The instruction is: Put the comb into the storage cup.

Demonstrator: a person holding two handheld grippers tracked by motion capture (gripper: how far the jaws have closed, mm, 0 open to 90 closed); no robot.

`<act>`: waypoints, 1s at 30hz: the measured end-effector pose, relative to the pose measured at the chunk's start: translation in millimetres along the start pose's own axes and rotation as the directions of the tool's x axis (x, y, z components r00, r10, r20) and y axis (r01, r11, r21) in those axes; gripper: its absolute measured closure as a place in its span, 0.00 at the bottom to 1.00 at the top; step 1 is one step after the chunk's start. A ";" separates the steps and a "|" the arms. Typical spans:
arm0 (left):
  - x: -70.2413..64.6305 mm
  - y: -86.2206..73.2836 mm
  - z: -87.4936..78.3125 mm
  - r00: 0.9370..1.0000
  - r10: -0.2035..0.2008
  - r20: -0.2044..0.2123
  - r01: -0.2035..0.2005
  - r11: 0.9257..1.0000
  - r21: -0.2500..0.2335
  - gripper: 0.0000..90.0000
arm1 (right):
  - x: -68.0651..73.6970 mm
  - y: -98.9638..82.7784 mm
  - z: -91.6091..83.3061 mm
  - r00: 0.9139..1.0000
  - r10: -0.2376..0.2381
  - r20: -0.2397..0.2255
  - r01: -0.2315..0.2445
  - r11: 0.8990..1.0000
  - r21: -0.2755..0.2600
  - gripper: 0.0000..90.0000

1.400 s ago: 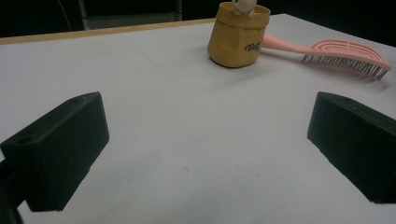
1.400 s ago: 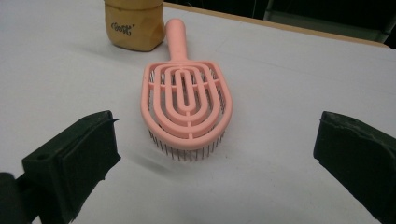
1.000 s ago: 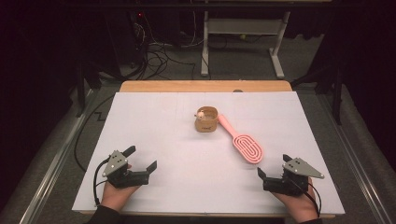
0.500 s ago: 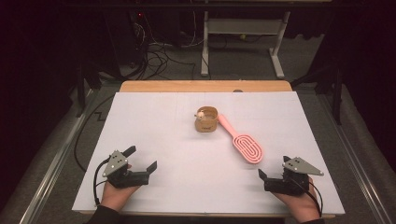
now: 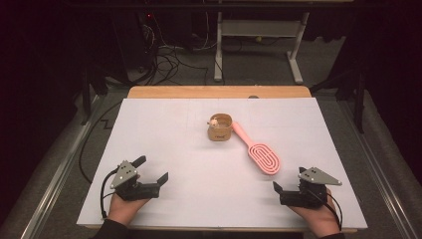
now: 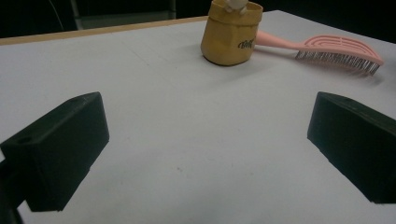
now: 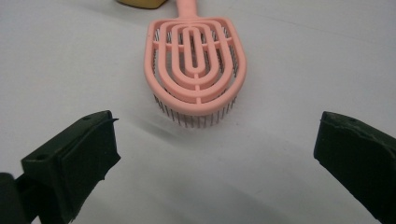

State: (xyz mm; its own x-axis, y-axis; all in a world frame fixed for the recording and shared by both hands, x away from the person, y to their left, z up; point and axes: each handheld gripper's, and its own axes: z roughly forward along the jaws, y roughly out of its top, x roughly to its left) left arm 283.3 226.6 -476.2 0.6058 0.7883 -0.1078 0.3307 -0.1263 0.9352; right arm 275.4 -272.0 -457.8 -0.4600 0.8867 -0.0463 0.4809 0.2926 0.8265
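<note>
**Waiting at the near edge: brush and pouch untouched**

Judging from the high view, nothing of the work is done yet. The pink hairbrush (image 5: 260, 152) lies flat on the white desk (image 5: 164, 129), bristles down, its handle running up to the small tan pouch (image 5: 220, 128), which it seems to touch (the contact itself cannot be made out for certain). The pouch stands upright near the middle of the desk, with a small pale object (image 5: 213, 121) showing at its open top.

The left tool (image 5: 152, 173) is held low at the near left of the desk, its jaws spread wide with nothing between them; in the left gripper view the pouch (image 6: 231, 32) and the brush (image 6: 334, 49) are seen well ahead, far from the jaws. The right tool (image 5: 276, 188) is held at the near right, jaws likewise spread and empty. In the right gripper view the brush head (image 7: 195, 65) is lined up between the jaws but clearly apart from them, so a reach for the brush is judged the likeliest opening step. Everything is left: the approach, the grasp, and whatever is to be done with brush and pouch.

Against the earlier frames, little has changed. Brush and pouch lie where they lay, the left tool has not shifted, and the right tool is seen slightly lower and nearer the desk's edge than a second ago.
</note>
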 end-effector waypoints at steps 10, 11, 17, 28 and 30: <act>-0.1 -0.1 -0.3 1.000 0.001 0.011 -0.001 1.000 -0.007 0.00 | 4.0 7.7 6.9 1.000 -0.002 -0.026 0.001 1.000 -0.014 0.00; -0.1 -0.2 -0.2 1.000 -0.001 0.015 0.001 1.000 -0.008 0.00 | 4.7 8.9 8.3 1.000 -0.006 -0.026 0.005 1.000 -0.013 0.00; -0.6 -0.5 -0.3 1.000 -0.003 0.019 0.003 1.000 -0.013 0.00 | 6.4 16.6 15.4 1.000 -0.011 -0.024 0.010 1.000 -0.025 0.00; -0.7 -1.1 0.0 1.000 -0.003 0.022 0.003 1.000 -0.016 0.00 | 5.0 27.0 25.2 1.000 -0.004 -0.023 0.003 0.999 -0.038 0.00; -0.7 -1.2 0.0 1.000 -0.004 0.021 0.004 1.000 -0.018 0.00 | 4.7 28.3 26.0 1.000 -0.004 -0.022 0.003 0.999 -0.040 0.00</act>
State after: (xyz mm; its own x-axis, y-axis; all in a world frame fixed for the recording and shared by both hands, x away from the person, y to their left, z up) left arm 282.5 226.2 -477.2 0.6198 0.7758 -0.1183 0.3202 -0.1124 0.9406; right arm 306.3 -250.2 -449.2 -0.4782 0.8774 -0.0376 0.4493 0.2813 0.8479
